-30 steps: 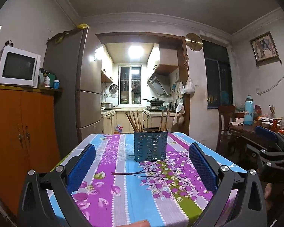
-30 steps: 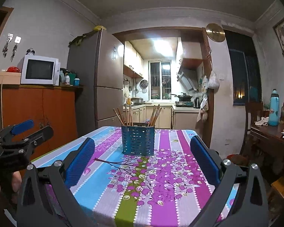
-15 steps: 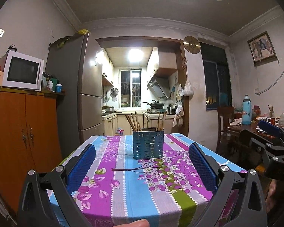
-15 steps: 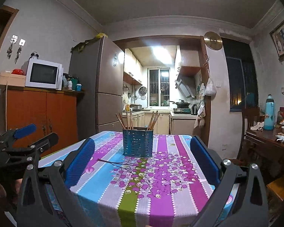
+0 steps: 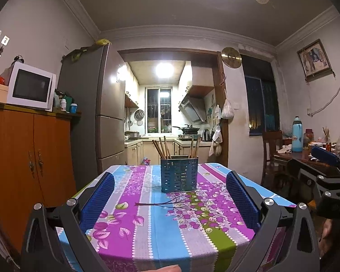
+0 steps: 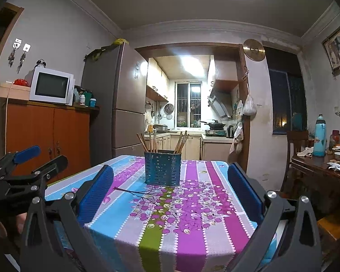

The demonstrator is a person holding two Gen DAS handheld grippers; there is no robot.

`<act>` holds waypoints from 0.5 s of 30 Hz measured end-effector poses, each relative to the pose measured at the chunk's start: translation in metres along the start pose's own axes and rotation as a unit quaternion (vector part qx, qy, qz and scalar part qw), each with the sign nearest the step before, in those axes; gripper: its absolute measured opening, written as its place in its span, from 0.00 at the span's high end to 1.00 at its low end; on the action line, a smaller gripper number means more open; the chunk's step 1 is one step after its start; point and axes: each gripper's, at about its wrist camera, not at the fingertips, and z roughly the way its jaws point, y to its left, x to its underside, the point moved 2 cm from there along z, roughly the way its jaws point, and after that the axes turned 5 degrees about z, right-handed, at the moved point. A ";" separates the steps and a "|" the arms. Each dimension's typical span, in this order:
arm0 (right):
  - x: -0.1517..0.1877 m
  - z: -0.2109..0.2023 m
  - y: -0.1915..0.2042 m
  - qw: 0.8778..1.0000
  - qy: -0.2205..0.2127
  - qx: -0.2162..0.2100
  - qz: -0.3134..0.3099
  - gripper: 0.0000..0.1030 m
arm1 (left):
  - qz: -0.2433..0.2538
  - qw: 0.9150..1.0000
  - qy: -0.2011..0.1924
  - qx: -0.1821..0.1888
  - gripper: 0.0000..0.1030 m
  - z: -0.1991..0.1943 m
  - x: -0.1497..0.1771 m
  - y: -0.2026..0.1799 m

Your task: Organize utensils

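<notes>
A blue perforated utensil holder (image 5: 179, 175) stands upright near the middle of a table with a striped floral cloth (image 5: 147, 222). Several wooden chopsticks (image 5: 162, 147) stick up out of it. It also shows in the right wrist view (image 6: 162, 168), with its chopsticks (image 6: 147, 141). My left gripper (image 5: 170, 181) is open and empty, held near the table's front edge, well short of the holder. My right gripper (image 6: 170, 176) is open and empty, also back from the holder. Each gripper shows at the other view's side: the right gripper (image 5: 324, 174), the left gripper (image 6: 34, 165).
An orange cabinet (image 5: 29, 158) with a white microwave (image 5: 31, 89) stands at the left, beside a grey fridge (image 5: 102, 113). A dark wooden table (image 6: 324, 172) with a blue bottle (image 6: 319, 136) and a chair stands at the right. A kitchen lies behind.
Both grippers have drawn back and dropped lower, so the table's front edge now shows and the holder sits farther away. Both jaws stay open and empty.
</notes>
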 end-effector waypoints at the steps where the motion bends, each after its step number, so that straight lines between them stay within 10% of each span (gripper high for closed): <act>1: 0.001 -0.001 0.000 1.000 -0.001 0.000 0.000 0.05 | -0.001 1.000 -0.002 -0.001 0.05 0.000 0.000 0.001; 15: 0.000 0.000 0.002 1.000 0.000 -0.005 -0.002 0.05 | -0.002 1.000 -0.010 -0.005 0.05 -0.002 0.000 0.002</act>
